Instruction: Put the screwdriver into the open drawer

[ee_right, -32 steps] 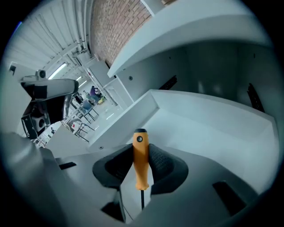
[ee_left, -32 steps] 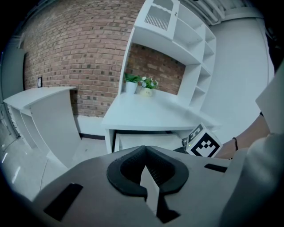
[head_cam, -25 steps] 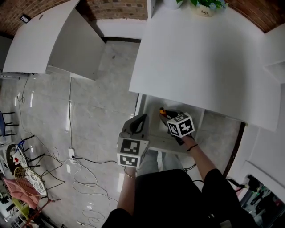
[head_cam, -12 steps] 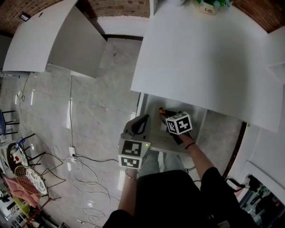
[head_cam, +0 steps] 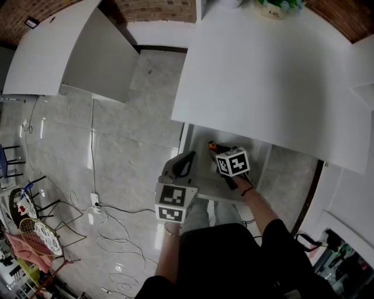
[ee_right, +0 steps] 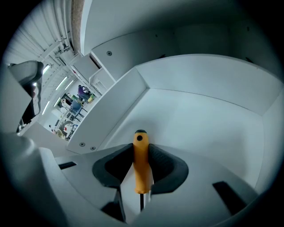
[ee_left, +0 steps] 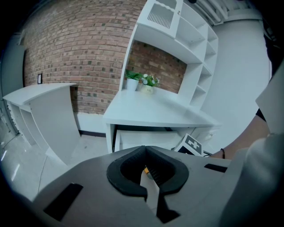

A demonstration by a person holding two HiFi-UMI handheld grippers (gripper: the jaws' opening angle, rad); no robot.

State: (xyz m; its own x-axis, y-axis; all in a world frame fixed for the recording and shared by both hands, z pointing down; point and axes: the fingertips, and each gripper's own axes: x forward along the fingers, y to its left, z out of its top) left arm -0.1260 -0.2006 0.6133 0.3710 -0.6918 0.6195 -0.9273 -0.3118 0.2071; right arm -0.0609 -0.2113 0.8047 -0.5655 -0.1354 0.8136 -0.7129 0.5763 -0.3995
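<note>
Nearest the person, the left tongs (ee_left: 144, 150) hang in front of the drawer's near edge with their grey jaws pressed together at the tips and nothing gripped between them. They appear to have no part in this step.

Just beyond, the right tongs (head_cam: 217, 149) reach down into the open white drawer (ee_right: 204, 124), which is pulled out from under the near edge of the white counter (head_cam: 263, 76). Their dark pads are clamped on the orange plastic handle of the screwdriver (ee_right: 140, 170). The handle's black-capped end points ahead toward the drawer's back wall, and the thin metal shaft trails back between the jaws. The tool sits inside the drawer's walls, toward its left side. Whether it already touches the drawer floor cannot be told.

This looks like the placing step, nearly finished. The next move likely calls for resting the handle on the bare floor, parting the jaws enough to free it, then drawing back without catching the counter's overhanging edge.

At the counter's far edge stands a small potted green plant (head_cam: 272, 9).
</note>
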